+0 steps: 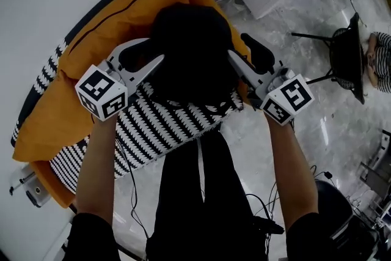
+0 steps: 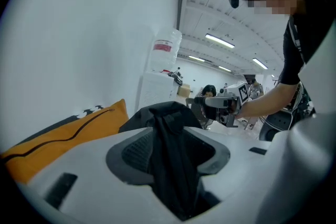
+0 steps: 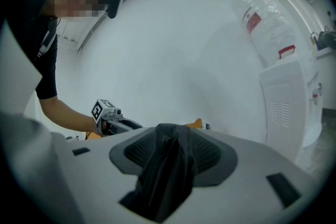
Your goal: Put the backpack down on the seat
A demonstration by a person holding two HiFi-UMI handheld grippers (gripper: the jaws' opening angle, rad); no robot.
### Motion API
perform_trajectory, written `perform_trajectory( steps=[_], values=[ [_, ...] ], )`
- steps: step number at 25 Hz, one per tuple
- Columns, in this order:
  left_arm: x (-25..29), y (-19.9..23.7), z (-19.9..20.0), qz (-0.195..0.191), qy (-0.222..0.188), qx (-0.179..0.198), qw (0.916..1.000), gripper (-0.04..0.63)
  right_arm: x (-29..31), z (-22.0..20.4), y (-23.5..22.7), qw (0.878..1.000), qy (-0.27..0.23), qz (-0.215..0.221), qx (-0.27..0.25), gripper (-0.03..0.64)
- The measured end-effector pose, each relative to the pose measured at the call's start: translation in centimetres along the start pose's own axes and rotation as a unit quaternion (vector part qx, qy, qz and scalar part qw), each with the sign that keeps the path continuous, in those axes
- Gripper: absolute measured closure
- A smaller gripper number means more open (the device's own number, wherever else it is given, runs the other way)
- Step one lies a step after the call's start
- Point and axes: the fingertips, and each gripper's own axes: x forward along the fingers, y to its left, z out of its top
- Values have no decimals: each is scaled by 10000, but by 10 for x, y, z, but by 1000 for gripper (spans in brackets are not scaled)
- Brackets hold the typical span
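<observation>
Head view, seat (image 1: 153,131): black-and-white patterned, with an orange cushion (image 1: 91,52) behind and to the left of the backpack.
Backpack (image 1: 192,52): black and slumped, lying on the seat and leaning into the orange cushion. It looks set down, with its weight on the seat rather than on the grippers.
Left gripper (image 1: 156,49): at the backpack's left flank, jaws spread wide and clamping nothing.
Right gripper (image 1: 238,46): at the backpack's right flank, jaws spread wide too.
Fabric fold, left gripper view (image 2: 170,160): a black fold of the backpack runs through the gap between the jaws. It drapes loose over the ribbed pad and is not pinched.
Fabric fold, right gripper view (image 3: 165,176): the same picture on the backpack's other side, a limp black fold lying in the open gap.
Step in hand: probably the release, with the bag down and only the loose folds left to clear.
Doing it well: draw both grippers outward from the backpack together, keeping the jaws wide so each fold slides out without snagging. A caught fold could drag the backpack toward the seat's front edge.
</observation>
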Motion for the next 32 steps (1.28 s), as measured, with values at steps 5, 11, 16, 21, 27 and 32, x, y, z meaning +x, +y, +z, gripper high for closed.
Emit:
perform_trajectory(
  steps=[5, 11, 16, 21, 27, 32],
  values=[
    [-14, -33, 45, -22, -546, 282, 9981, 421, -23, 45, 17, 9989, -297, 155, -328, 430],
    [-47, -96, 105, 7, -1086, 321, 9936, 496, -69, 112, 64, 9965, -509, 385, -547, 453],
    [-90, -143, 160, 109, -1522, 578, 9866, 541, -101, 166, 108, 9919, -739, 674, -787, 498],
    [-134, -181, 203, 137, -1778, 814, 9806, 560, -138, 210, 141, 9887, -1055, 672, -822, 565],
    [-184, -224, 218, 81, -2072, 1228, 9705, 563, -180, 232, 202, 9840, -1262, 832, -942, 577],
    [-232, -261, 213, -2, -2403, 1489, 9592, 563, -214, 234, 250, 9829, -1279, 669, -1148, 577]
  ],
)
